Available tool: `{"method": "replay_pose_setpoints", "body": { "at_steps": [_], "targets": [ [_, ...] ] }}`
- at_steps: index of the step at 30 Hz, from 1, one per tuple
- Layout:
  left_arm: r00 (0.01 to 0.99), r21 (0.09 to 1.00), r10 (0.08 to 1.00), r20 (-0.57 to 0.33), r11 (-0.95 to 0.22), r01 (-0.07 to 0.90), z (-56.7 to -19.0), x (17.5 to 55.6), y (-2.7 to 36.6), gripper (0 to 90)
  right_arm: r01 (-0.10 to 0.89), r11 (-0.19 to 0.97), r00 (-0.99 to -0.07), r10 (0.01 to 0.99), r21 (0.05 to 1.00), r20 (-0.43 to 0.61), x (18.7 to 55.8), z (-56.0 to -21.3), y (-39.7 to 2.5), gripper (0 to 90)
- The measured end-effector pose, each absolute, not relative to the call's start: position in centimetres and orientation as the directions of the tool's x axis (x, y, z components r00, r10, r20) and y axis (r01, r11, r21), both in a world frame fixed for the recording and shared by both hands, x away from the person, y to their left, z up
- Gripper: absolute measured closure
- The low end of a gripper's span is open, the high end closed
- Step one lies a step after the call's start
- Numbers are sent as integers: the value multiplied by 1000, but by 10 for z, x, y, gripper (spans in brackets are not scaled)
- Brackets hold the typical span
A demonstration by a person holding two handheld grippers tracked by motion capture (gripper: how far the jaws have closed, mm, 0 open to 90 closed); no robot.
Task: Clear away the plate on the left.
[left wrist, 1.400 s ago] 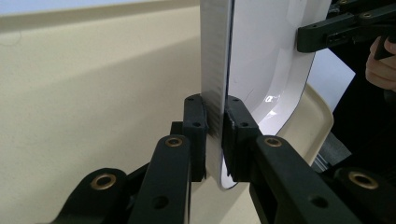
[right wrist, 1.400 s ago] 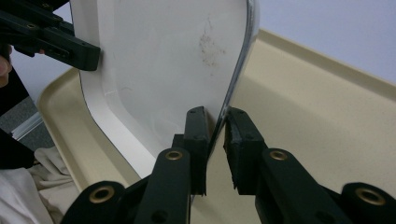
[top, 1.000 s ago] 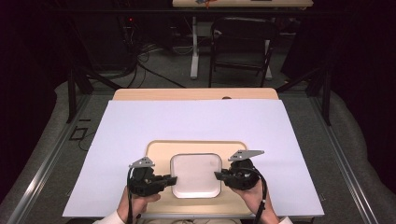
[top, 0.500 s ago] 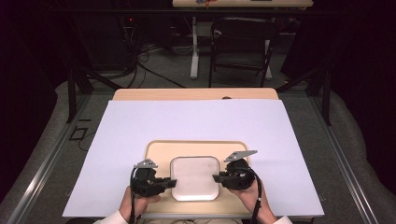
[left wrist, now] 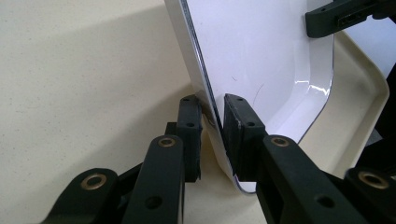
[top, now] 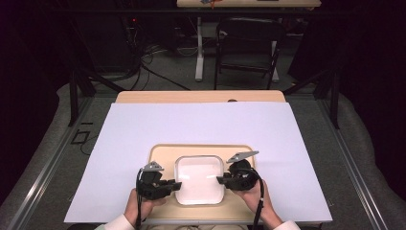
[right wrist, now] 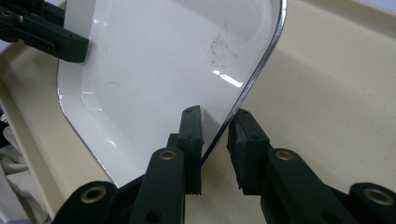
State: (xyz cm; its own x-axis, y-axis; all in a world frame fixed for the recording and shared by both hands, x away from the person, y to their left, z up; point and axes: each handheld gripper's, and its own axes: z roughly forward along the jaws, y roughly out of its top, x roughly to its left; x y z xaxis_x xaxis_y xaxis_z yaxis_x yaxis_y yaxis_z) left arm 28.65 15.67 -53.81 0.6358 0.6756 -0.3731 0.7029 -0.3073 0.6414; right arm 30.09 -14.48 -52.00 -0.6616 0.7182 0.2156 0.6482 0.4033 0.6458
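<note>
Wooden table [top: 198, 96] is mostly covered by a big white sheet [top: 191, 129]. A beige tray [top: 163, 155] sits on the sheet's near edge, white dish [top: 198, 184] on the tray.

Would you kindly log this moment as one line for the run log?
white dish on beige tray | left gripper straddles left rim | right gripper straddles right rim | grip unconfirmed

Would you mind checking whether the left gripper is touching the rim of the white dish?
Touching. In the left gripper view, the left gripper has one jaw on each side of the white dish rim, both pads pressed against it.
</note>
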Motion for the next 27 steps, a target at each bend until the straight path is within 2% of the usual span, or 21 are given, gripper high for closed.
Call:
{"method": "replay_pose_setpoints", "body": {
  "at_steps": [27],
  "targets": [
    [613,631,697,-373,-294,718,-545,295,155,742,664,407,-652,727,627,218,313,-528,-142,722]
  ]
}}
